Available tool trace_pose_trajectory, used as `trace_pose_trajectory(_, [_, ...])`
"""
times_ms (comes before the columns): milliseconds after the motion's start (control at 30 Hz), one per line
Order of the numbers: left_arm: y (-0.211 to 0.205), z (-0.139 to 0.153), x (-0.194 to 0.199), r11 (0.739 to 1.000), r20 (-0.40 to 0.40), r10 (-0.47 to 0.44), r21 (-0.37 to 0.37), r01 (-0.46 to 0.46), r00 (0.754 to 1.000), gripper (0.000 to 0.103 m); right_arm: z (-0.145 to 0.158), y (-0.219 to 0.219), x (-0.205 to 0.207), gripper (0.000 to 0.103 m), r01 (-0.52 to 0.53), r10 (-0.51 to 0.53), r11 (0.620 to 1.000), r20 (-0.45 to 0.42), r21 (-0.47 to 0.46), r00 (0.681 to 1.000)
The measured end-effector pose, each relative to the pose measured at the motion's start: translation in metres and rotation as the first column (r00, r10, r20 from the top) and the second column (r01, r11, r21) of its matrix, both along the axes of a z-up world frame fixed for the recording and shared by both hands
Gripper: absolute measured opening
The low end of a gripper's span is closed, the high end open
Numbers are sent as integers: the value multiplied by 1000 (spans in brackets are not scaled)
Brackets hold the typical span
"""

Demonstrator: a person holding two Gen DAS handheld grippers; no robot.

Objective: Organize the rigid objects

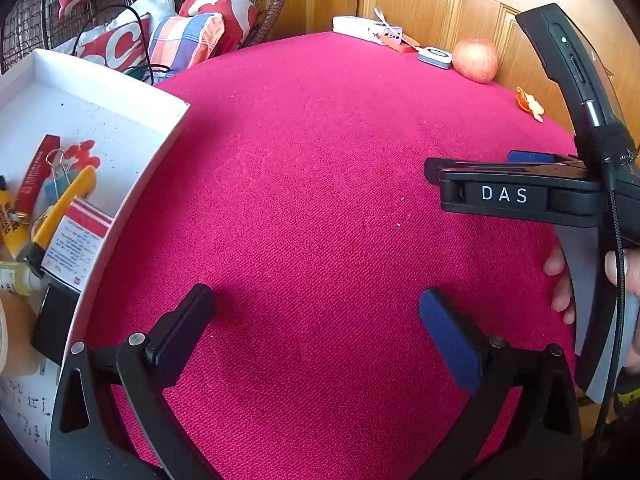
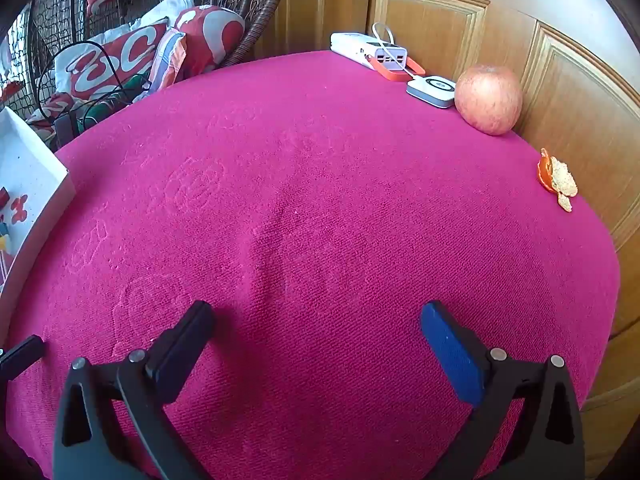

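A white box (image 1: pixel 176 128) at the left of the magenta tablecloth (image 1: pixel 320 160) holds several small items: a yellow-handled tool (image 1: pixel 60 208), a binder clip (image 1: pixel 56 160), a red strip (image 1: pixel 36 172), a printed card (image 1: pixel 76 244). My left gripper (image 1: pixel 316 316) is open and empty over bare cloth, right of the box. My right gripper (image 2: pixel 316 324) is open and empty over the cloth; its body marked DAS (image 1: pixel 504 194) shows in the left wrist view. The box corner (image 2: pixel 60 188) shows at the left of the right wrist view.
At the far edge lie a white power bank (image 2: pixel 368 50), a small white charger puck (image 2: pixel 434 88), an apple (image 2: pixel 488 100) and orange peel (image 2: pixel 556 178). Wooden doors (image 2: pixel 440 12) stand behind. A wicker chair with cushions (image 2: pixel 132 52) stands at the back left.
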State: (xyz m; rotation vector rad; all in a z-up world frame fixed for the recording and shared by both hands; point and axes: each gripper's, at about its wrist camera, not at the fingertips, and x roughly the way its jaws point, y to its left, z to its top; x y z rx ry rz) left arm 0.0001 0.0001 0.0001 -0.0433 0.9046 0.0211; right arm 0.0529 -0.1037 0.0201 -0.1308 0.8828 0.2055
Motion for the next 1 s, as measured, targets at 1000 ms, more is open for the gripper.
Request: trace_pose_trajectory(1000, [1,0,-1,1000,-1,0,-3,0,1000,103,-3,1,3,103,1,-1,1000,-8,3,1000])
